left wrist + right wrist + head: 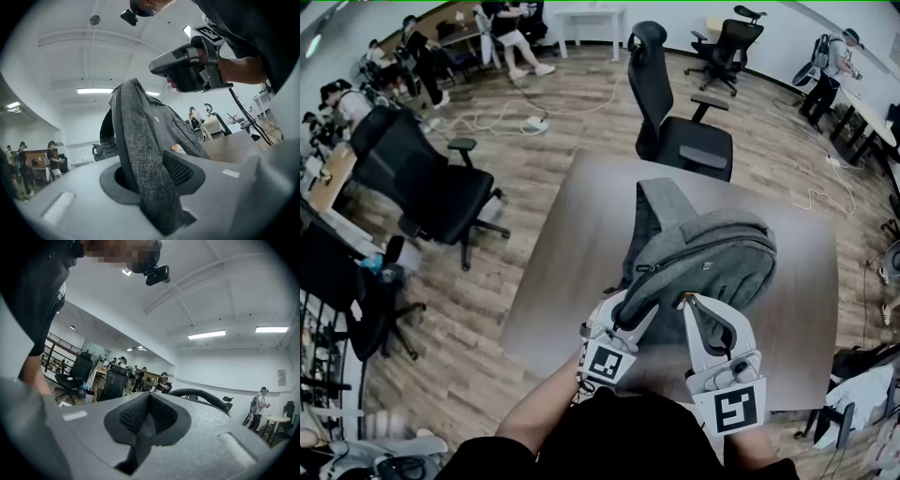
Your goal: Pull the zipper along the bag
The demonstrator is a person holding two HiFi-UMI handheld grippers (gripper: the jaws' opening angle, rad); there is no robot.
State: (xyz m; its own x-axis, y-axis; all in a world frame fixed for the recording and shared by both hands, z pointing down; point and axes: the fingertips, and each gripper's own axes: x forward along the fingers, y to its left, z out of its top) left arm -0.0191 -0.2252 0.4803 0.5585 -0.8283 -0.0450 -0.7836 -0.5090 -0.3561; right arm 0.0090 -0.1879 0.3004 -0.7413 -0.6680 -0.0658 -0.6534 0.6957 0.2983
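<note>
We find the bag (712, 258) lying on the table (581, 253), an office chair (684, 141) behind it; nearest us, the left gripper (630, 305) holds its near-left edge, the right gripper (687, 299) just to the right

You are working in a bright, evenly lit room where white ceiling strip lights (95, 90) shine from overhead, leaving only a soft sheen and faint shadows on the brown table (581, 244). All three pictures bulge like a fisheye, so straight lines bend toward the edges, and the rims of both gripper views fall away into black. Close to the lens, the pale bodies of your left gripper (154, 173) and right gripper (150, 416) look soft and out of focus, while the grey bag (136, 131) shows its weave sharply and the far walls wash out pale.
</note>
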